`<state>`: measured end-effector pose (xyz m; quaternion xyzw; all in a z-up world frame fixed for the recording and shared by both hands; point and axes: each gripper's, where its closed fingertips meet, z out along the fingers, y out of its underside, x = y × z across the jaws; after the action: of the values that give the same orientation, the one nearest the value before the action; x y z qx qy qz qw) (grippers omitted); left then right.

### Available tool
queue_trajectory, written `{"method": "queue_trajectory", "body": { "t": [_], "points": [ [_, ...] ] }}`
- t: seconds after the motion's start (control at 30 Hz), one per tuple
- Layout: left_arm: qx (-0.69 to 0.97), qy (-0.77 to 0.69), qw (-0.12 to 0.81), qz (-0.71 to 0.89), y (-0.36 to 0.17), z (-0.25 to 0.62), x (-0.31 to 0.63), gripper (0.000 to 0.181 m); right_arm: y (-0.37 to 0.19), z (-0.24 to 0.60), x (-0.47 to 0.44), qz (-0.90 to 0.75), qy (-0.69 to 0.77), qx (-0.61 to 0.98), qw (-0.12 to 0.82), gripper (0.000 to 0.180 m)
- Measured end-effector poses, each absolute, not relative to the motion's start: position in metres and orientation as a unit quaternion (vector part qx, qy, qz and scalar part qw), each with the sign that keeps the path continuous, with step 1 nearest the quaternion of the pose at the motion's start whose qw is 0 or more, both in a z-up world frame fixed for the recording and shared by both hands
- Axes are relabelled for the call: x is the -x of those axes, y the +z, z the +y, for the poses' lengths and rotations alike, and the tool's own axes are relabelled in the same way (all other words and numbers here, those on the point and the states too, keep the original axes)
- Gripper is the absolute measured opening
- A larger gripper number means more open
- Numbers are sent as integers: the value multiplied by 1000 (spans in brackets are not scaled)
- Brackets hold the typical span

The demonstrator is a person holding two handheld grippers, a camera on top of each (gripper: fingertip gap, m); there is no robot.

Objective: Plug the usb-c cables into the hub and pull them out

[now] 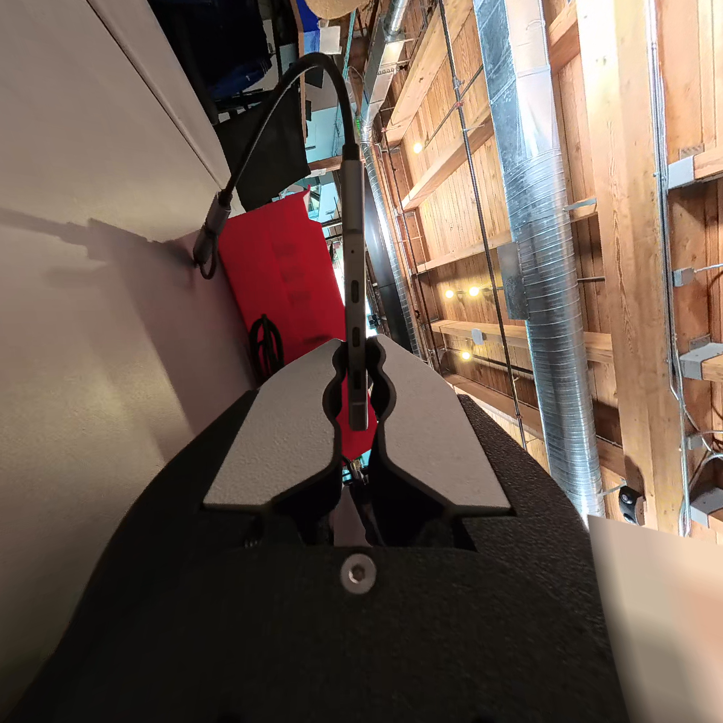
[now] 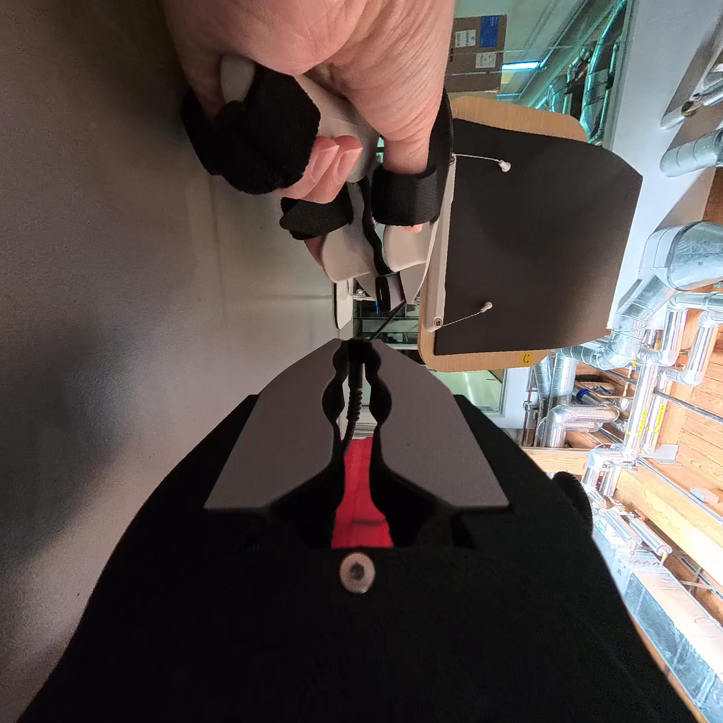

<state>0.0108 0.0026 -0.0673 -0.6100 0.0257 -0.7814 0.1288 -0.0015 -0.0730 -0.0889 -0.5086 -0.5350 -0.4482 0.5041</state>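
Between both clamped grippers, hub (image 1: pixel 354 250) edge-on

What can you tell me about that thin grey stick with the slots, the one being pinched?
The hub is a slim grey bar that looks like metal, with small oval ports along its narrow edge. The left gripper is shut on its near end. A black cable arcs from its far end to a grey plug resting against the white surface.

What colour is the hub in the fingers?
Grey metal hub, clearest in the left wrist view.
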Motion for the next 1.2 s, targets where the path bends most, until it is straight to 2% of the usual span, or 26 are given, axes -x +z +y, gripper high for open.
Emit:
{"method": "queue_trajectory", "body": {
  "t": [0.13,0.2,0.47,0.6,0.7,0.87,1.07,1.2],
  "points": [
    [605,-786,124,23,-67,3,-10,9,-87,-74,-1,-534,-429,525,505,9],
    [603,-788,123,21,-68,4,-9,9,-68,-73,-4,-524,-401,544,518,9],
    [599,-792,118,24,-67,4,-11,9,120,-70,-50,-486,-276,619,552,10],
    [596,-794,116,27,-66,2,-12,9,169,-74,-96,-461,-234,675,527,9],
    [595,-795,115,28,-66,1,-12,9,166,-78,-143,-444,-248,709,488,9],
    [590,-798,115,34,-62,-2,-13,9,106,-92,-196,-476,-169,757,415,9],
    [589,-799,113,42,-60,-5,-15,9,94,-109,-206,-506,-35,730,458,9],
    [591,-797,113,53,-58,-10,-17,9,72,-113,-215,-544,15,719,432,10]
  ]
}}
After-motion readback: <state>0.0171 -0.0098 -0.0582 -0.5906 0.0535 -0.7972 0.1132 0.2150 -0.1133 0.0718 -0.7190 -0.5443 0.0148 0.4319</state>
